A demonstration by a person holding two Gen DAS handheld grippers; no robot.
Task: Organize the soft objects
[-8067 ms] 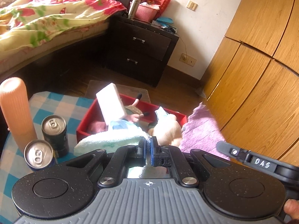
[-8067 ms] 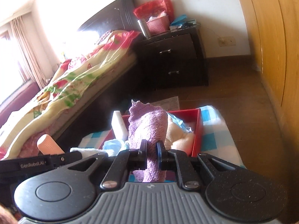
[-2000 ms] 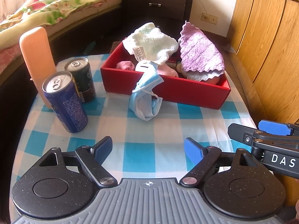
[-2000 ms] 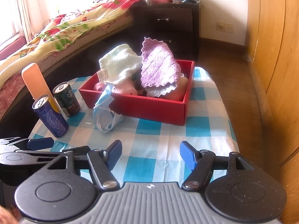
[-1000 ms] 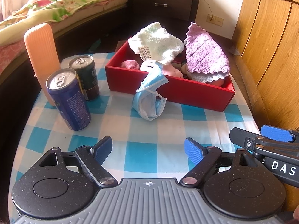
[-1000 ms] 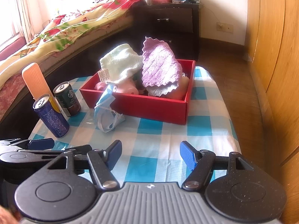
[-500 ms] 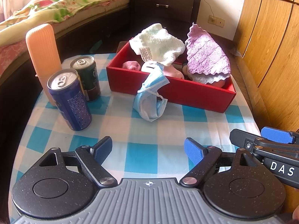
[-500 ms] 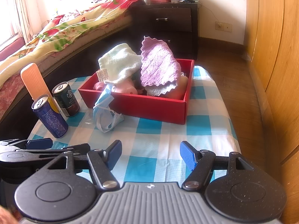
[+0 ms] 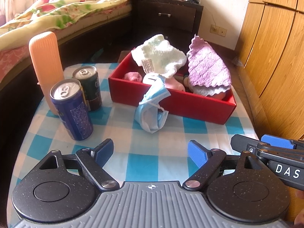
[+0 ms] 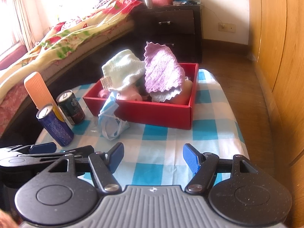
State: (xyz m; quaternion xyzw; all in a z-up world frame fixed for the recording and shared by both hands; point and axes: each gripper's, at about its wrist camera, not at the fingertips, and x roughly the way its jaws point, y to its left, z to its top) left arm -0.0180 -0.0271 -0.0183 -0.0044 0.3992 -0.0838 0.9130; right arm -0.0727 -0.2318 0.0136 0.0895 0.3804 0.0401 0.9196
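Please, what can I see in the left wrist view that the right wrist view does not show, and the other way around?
Only the left wrist view shows the right gripper from the side, with white letters on its body. Only the right wrist view shows the curtain and the left gripper from the side. Both show the red box of soft things, the purple cloth, the blue face mask hanging over the box's front wall, two cans and both grippers open, holding nothing.

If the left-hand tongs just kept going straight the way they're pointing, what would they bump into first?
Most likely the bare checked tablecloth just ahead of the open left tongs; the blue face mask lies farther along, though depth is hard to judge.
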